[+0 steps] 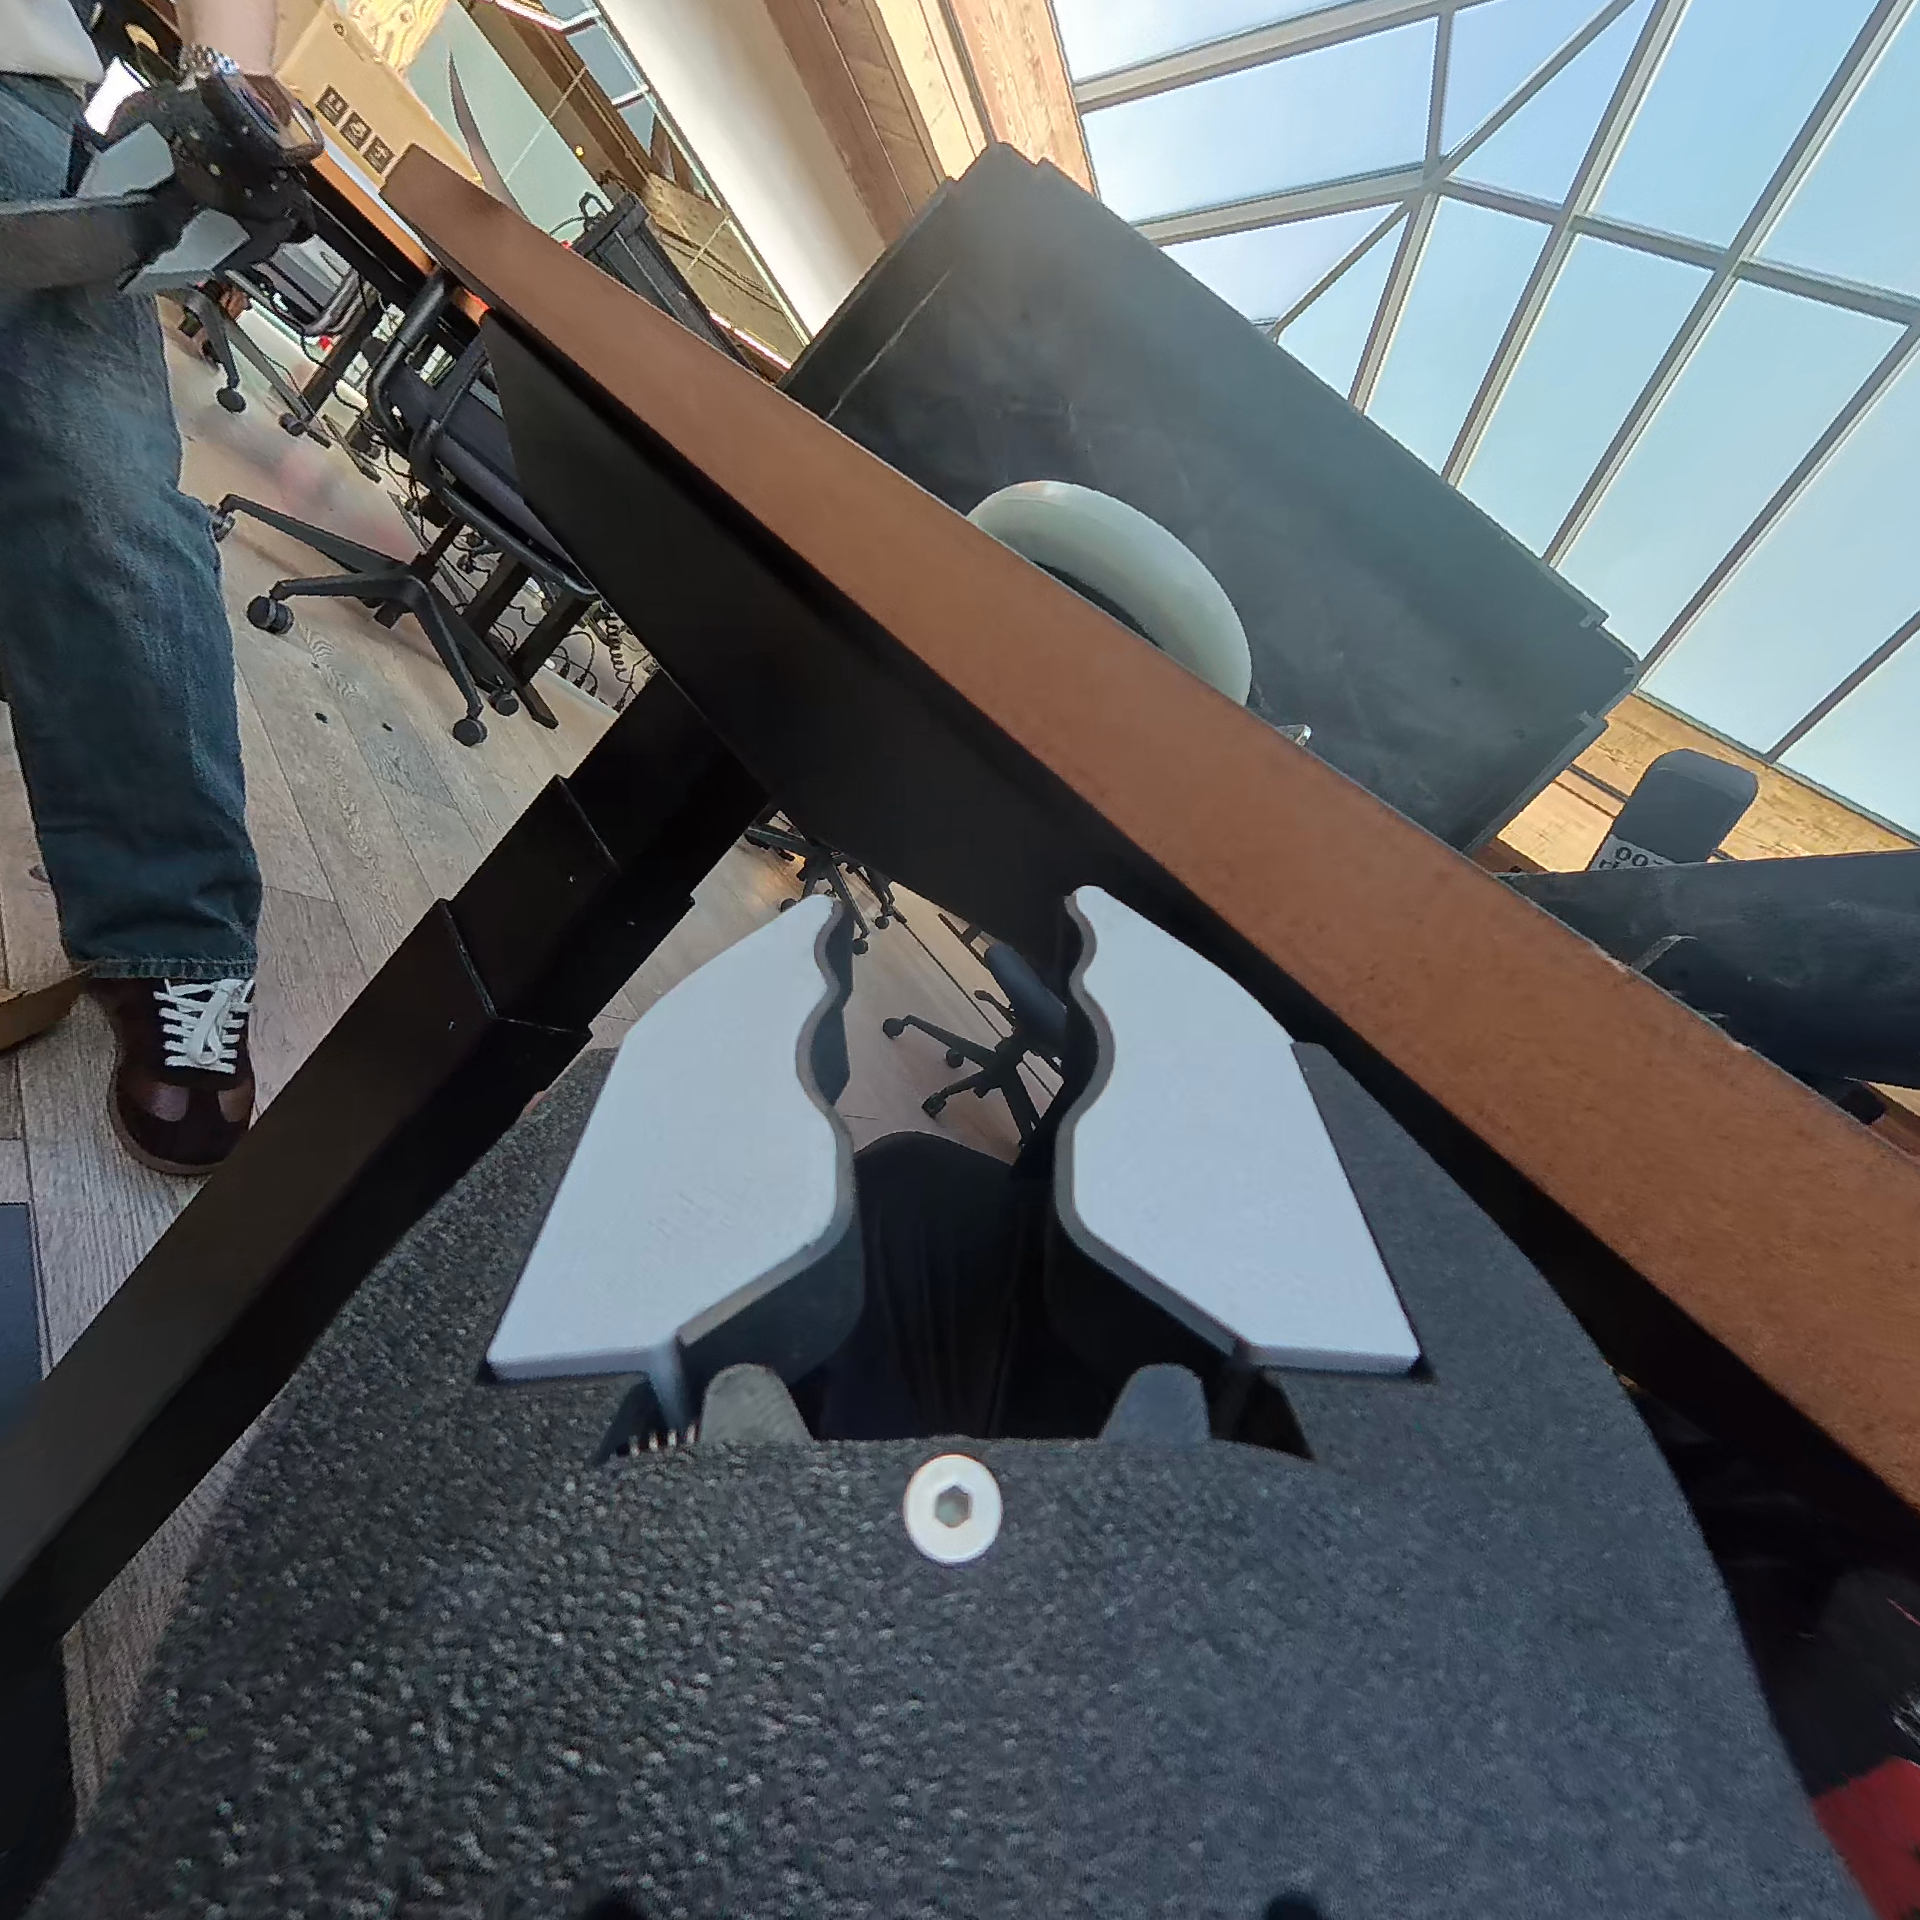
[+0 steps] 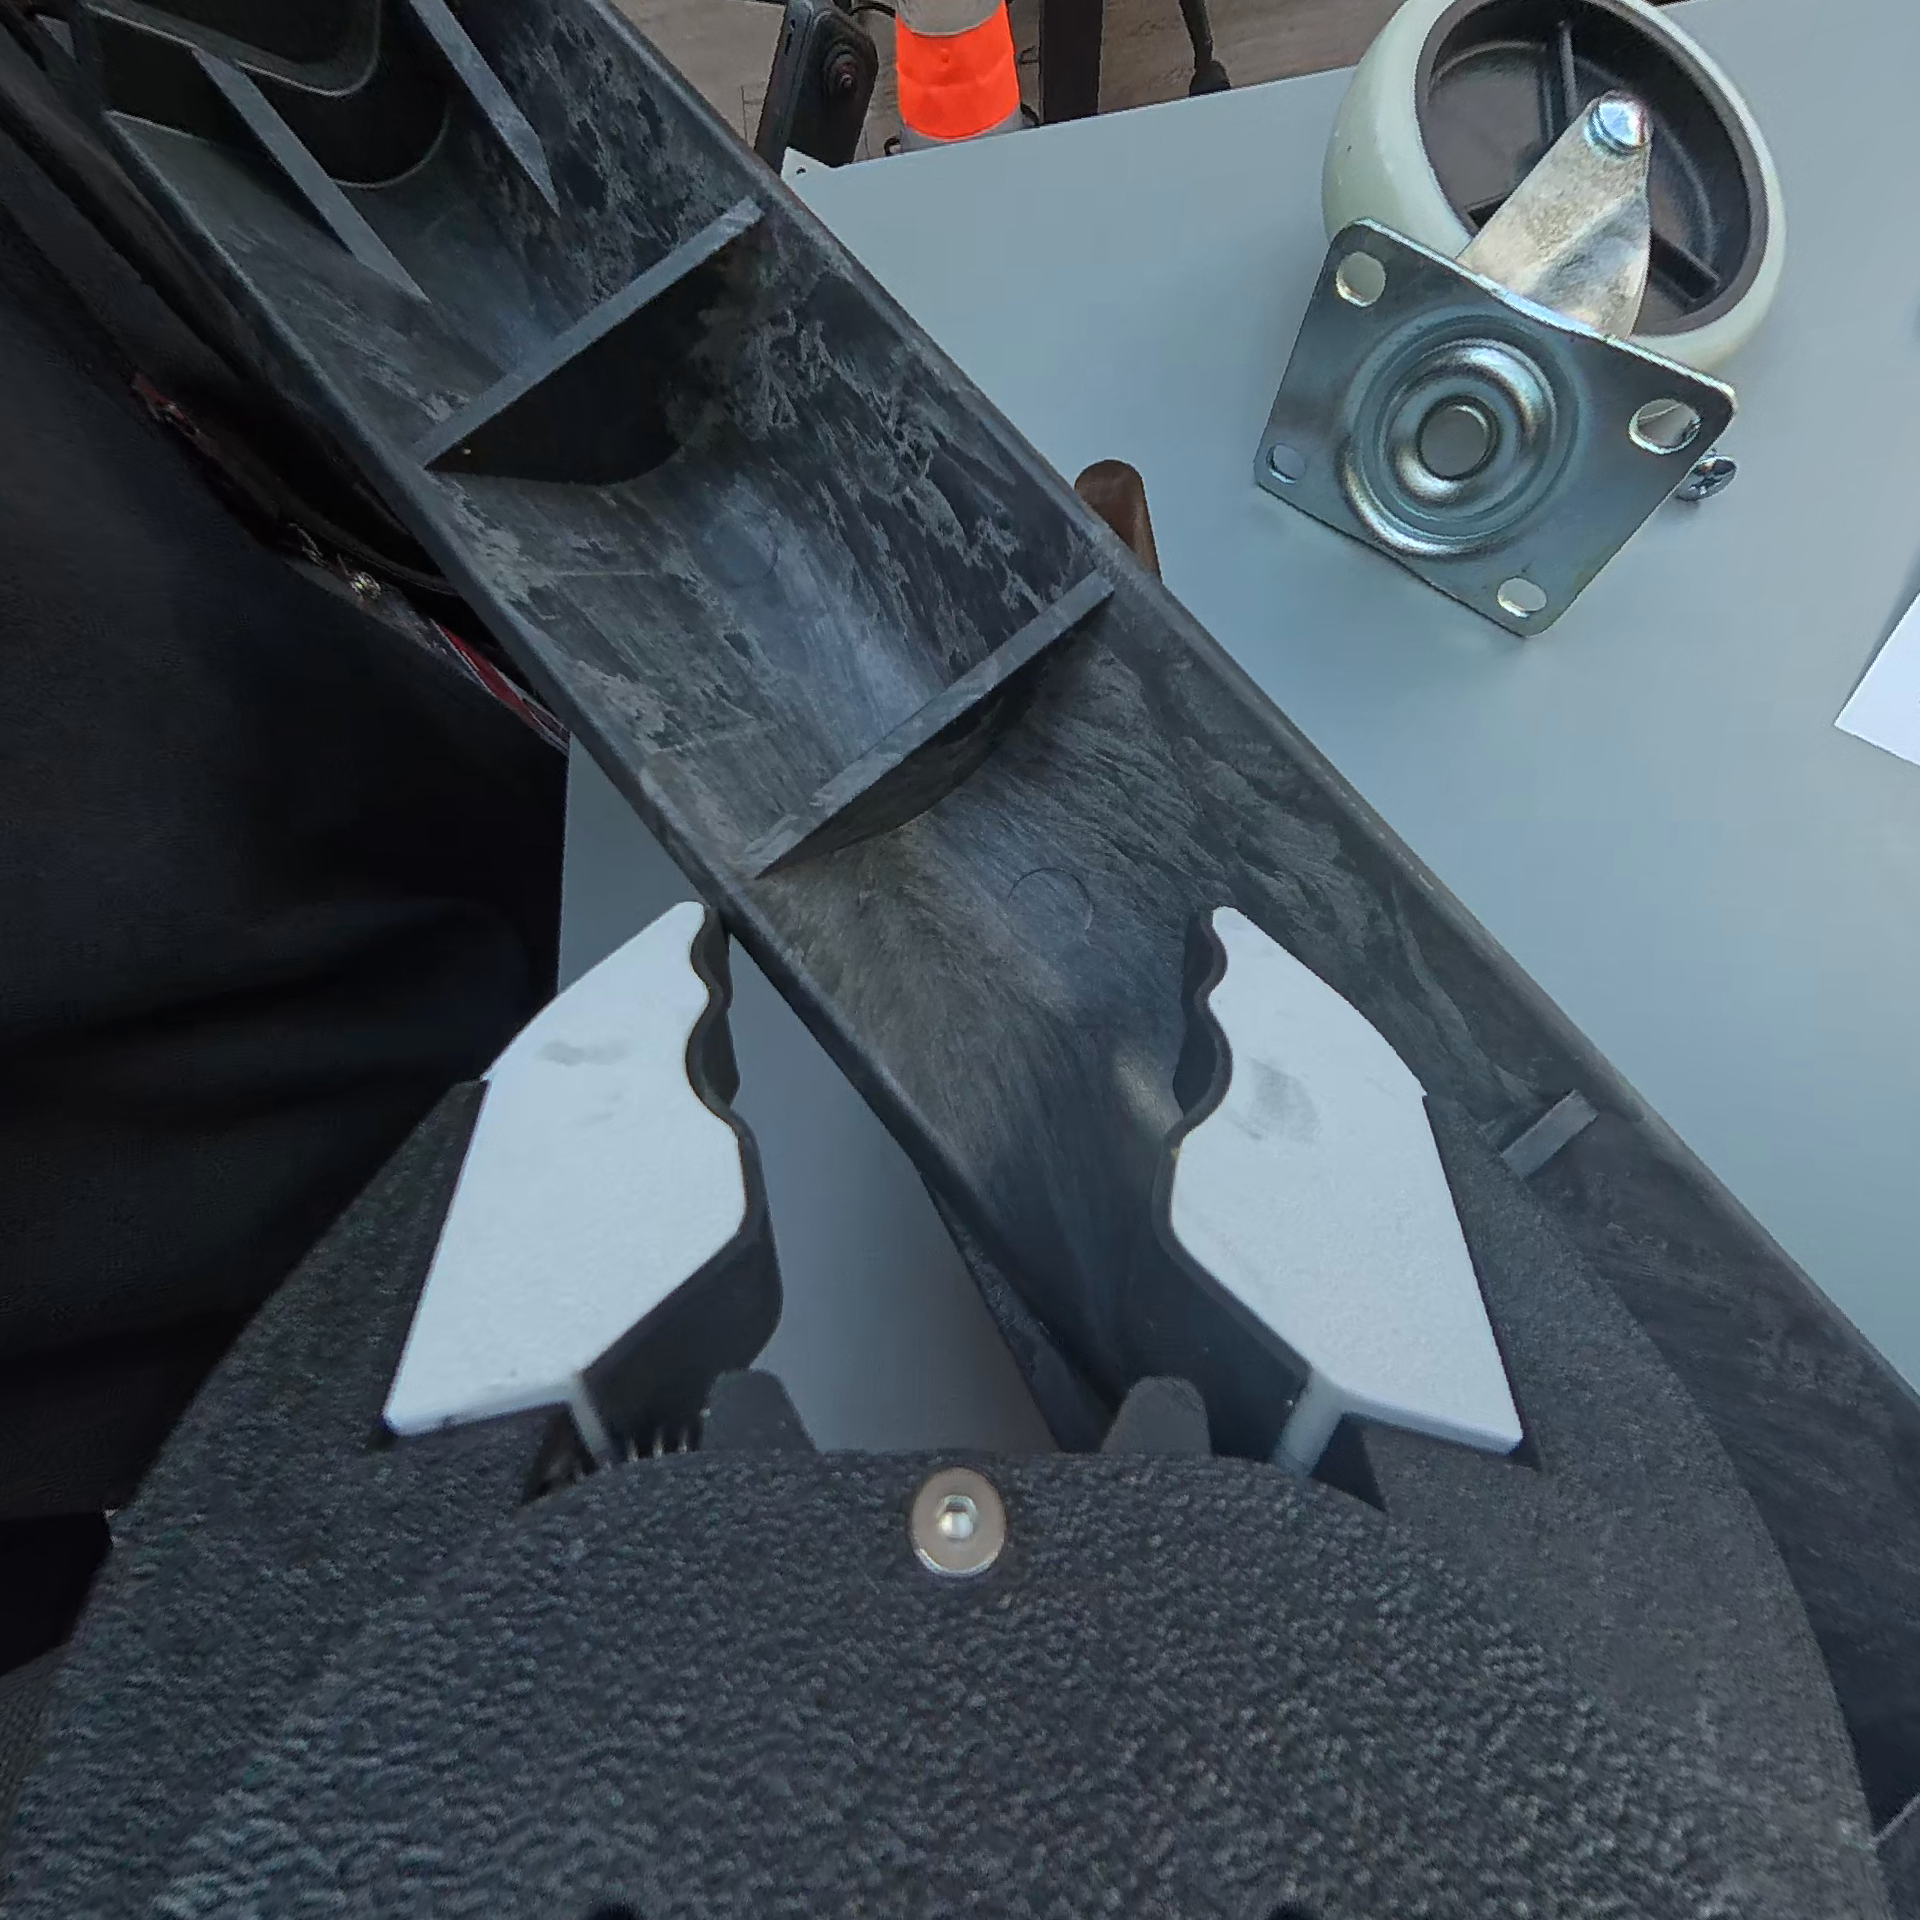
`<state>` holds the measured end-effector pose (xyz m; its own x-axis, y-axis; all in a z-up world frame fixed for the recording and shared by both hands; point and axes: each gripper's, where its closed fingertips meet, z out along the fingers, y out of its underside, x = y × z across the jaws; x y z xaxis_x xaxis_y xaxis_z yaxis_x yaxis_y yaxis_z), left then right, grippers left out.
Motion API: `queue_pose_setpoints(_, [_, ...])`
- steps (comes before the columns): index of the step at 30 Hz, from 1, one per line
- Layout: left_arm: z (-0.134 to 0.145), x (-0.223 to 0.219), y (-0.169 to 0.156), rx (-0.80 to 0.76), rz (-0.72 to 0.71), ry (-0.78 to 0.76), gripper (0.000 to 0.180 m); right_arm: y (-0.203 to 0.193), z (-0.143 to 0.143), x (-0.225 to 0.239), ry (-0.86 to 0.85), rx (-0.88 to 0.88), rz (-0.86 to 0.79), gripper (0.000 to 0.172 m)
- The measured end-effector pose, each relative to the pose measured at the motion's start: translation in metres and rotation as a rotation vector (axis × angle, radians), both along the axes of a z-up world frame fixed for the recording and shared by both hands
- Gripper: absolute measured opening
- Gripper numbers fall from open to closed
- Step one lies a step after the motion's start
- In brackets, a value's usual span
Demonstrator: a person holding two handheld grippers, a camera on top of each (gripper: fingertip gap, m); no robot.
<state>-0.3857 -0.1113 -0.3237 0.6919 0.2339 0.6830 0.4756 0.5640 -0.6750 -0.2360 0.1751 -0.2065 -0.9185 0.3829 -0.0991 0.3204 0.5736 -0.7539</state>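
Note:
My left gripper (image 1: 956,904) sits below the brown table edge (image 1: 1351,883) and looks up at it. Its fingers stand apart with nothing between them; its right fingertip (image 1: 1101,914) is close under the table's dark frame. A cream caster wheel (image 1: 1132,561) peeks over the edge. My right gripper (image 2: 956,920) is wide open above the grey tabletop (image 2: 1455,831). A black ribbed plastic arm (image 2: 831,644) runs diagonally between its fingers; the left fingertip (image 2: 686,935) is at the arm's side wall, the right one over its hollow. The caster wheel (image 2: 1538,260) with its metal plate lies beyond.
A black panel (image 1: 1247,436) stands on the table. A person in jeans (image 1: 104,623) stands at left with another gripper (image 1: 187,187) held up. The black table leg (image 1: 312,1143), office chairs (image 1: 416,582), dark fabric (image 2: 208,727), a loose screw (image 2: 1704,480) and white paper (image 2: 1891,686) are near. My hands' fingertips stand some 35 cm from each other.

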Motion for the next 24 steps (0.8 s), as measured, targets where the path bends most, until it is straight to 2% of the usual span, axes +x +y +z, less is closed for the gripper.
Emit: queue_pose_setpoints(24, [-0.0058,-0.0025,0.0052,-0.026,-0.007,-0.013,0.038,-0.0007,-0.0002,-0.0001,0.001,-0.016,0.018,0.083])
